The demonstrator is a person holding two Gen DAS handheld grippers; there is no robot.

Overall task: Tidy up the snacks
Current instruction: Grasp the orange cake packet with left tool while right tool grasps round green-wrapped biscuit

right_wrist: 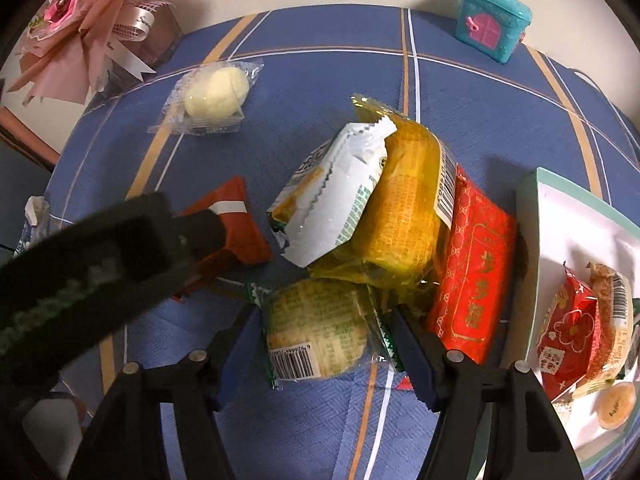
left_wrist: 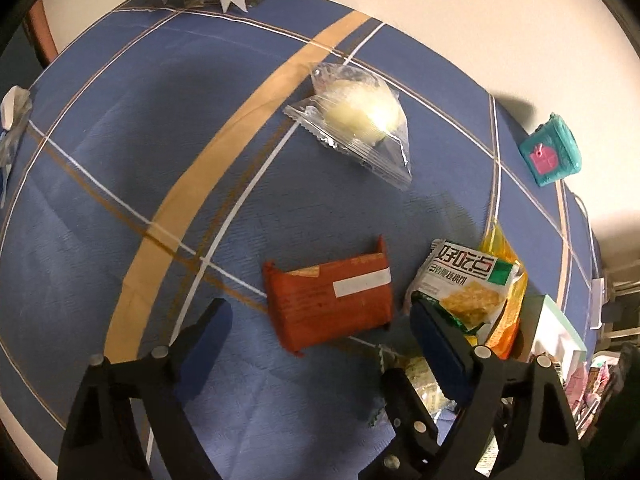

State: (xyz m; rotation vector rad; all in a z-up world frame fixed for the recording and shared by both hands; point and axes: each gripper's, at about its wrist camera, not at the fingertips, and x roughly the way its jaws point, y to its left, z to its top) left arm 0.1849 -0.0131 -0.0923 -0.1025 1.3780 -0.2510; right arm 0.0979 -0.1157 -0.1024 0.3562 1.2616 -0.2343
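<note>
Right tongs (right_wrist: 320,344) closed on round pale biscuit in clear crinkly wrapper (right_wrist: 316,336), on blue plaid-clothed counter (right_wrist: 320,432) just left of white tray (right_wrist: 532,216). Judged light, brittle, film slippery: pinch across the disc's edges, gently. Left tongs (left_wrist: 320,320) open, straddling flat orange-brown foil snack packet (left_wrist: 328,300); stiff-looking, take by long sides.

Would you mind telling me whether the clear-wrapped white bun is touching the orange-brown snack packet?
Apart. The left wrist view shows bare blue tablecloth between the clear-wrapped white bun and the orange-brown snack packet.
</note>
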